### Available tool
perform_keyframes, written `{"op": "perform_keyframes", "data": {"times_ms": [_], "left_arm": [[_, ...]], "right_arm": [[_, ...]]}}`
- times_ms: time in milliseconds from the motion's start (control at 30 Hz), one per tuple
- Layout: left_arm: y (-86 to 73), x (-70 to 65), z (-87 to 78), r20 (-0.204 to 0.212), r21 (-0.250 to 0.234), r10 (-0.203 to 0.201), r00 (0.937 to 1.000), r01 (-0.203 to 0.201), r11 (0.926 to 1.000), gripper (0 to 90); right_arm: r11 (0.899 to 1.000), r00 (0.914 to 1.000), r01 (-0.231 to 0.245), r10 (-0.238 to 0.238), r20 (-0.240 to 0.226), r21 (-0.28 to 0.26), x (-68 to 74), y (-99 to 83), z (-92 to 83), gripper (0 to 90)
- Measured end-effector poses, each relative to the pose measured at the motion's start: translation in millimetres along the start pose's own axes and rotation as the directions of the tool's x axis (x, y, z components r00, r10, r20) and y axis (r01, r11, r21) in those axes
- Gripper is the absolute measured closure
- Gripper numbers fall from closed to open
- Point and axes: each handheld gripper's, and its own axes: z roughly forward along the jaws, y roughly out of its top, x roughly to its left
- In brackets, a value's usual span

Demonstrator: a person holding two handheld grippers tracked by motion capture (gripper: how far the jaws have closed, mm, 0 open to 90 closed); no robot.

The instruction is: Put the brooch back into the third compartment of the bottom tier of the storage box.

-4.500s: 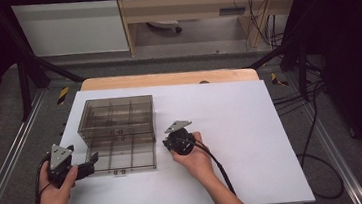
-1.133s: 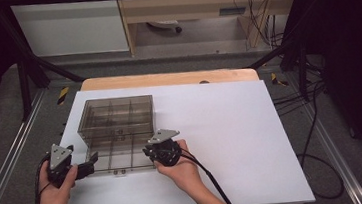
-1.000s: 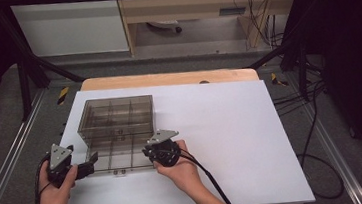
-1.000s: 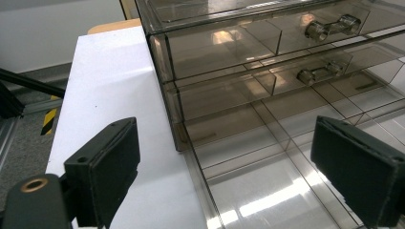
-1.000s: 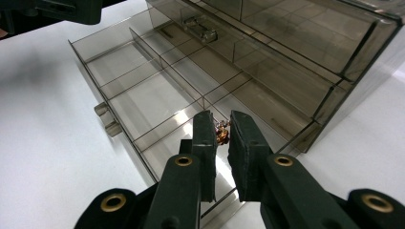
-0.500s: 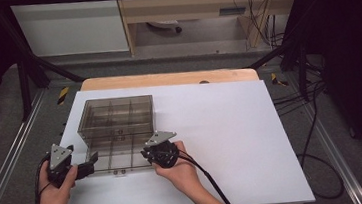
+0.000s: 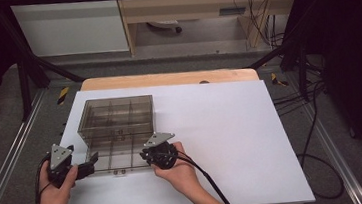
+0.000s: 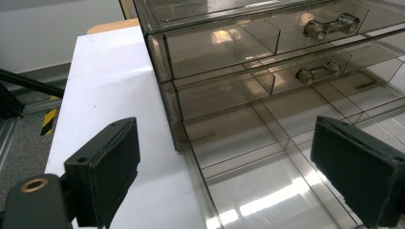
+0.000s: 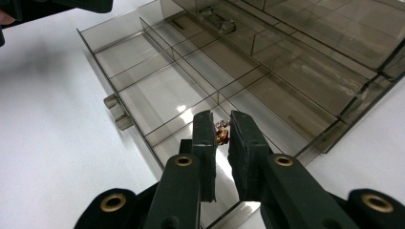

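Scene: a white counter [image 7: 231, 127] carries a smoky clear drawer box [image 7: 116, 119] near its left front; a person's two hands come in from the near edge.

Box: three drawers, one above the other, each split by thin clear walls into compartments; the two upper drawers are pushed in, with knobs [image 8: 332, 25] on their fronts.

Open drawer: the bottom drawer [image 9: 167, 90] stands pulled out toward the person, flat on the counter, its handle [image 9: 117, 112] on the front wall.

Left hand-held gripper [image 7: 91, 167]: held at the box's front left corner, low over the counter, jaws spread wide. In the left gripper view one pad [image 8: 107, 167] stands outside the drawer's side wall over the white top and the other over the drawer's inside; neither touches the wall.

Right hand-held gripper [image 7: 146, 155]: at the front right part of the open drawer, pointing down into it. In the right gripper view its jaws are pressed nearly together on a small reddish-brown, glinting thing [image 9: 221, 131] caught between the pad tips; what it is cannot be told.

Small thing, place: pinched at the jaw tips, just above the floor of the drawer's near compartment; whether it touches the floor cannot be told.

Cable [image 7: 203, 172]: trails from the right gripper back over the counter toward the near edge.
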Motion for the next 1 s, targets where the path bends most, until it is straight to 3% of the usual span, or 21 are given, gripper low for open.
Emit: {"op": "perform_keyframes", "data": {"times_ms": [1000], "left_arm": [[-0.1,-0.1,0.1,0.001,0.001,0.002,1.0,-0.002,1.0,9.7]], "right_arm": [[1.0,1.0,-0.005,0.005,-0.008,0.0,1.7,-0.3,0.7,75.2]]}}
